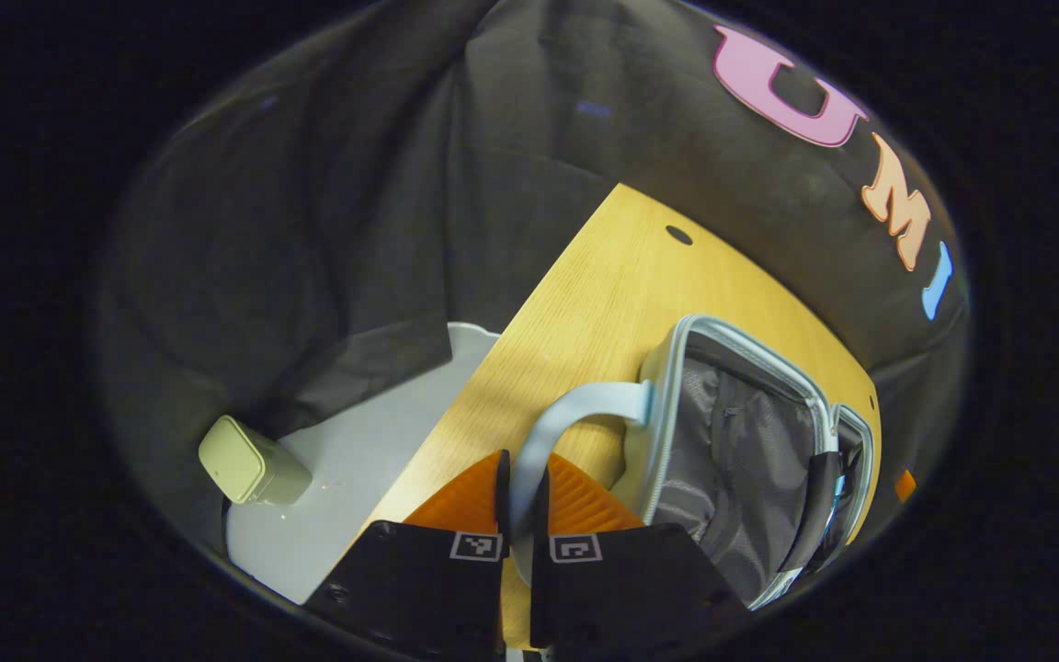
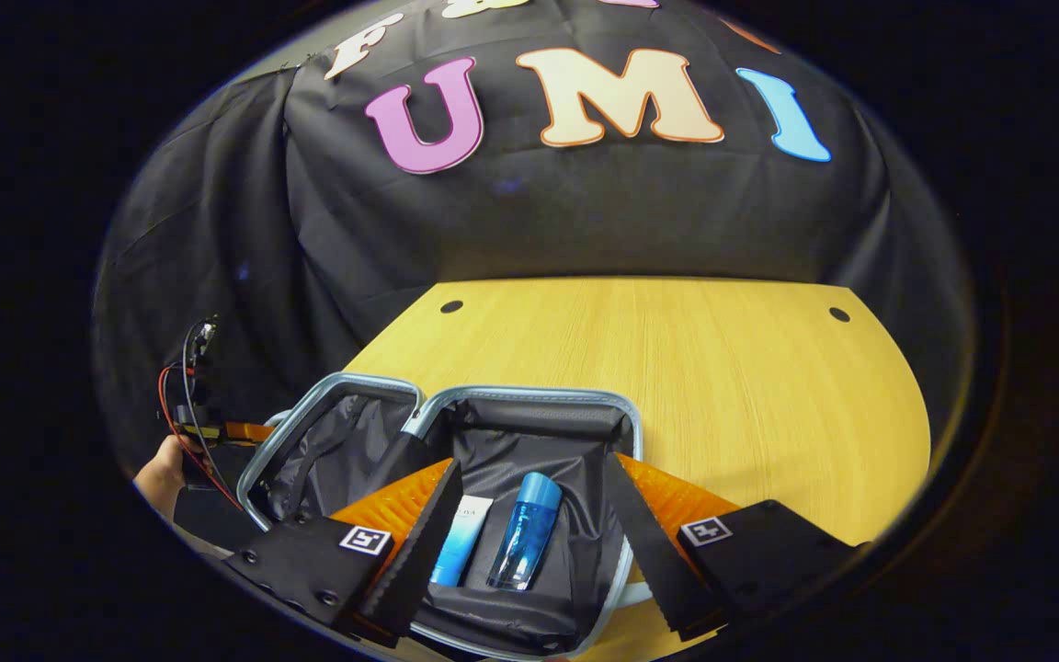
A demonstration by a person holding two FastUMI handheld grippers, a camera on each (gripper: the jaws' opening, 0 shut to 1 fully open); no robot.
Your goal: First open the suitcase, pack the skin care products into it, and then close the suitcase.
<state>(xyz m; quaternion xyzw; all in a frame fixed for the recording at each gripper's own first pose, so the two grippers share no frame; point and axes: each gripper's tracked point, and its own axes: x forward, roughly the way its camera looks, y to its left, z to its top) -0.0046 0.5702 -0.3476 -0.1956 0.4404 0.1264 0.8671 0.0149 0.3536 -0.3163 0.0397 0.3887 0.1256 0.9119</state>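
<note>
I am working in a recording booth, a staged set and not a lived-in room. Black cloth [image 2: 585, 211] hangs in folds as the wall on the far side and round the left, shutting the space in. My desk [image 2: 723, 368] is pale wood with round cable holes near its far corners, office style. Past its left edge lies a plain grey floor [image 1: 355, 460] with a small greenish box [image 1: 249, 462] on it.

A pale green box [image 1: 249, 462] sits on the grey floor [image 1: 355, 478] beside the wooden table [image 2: 677, 368].
</note>
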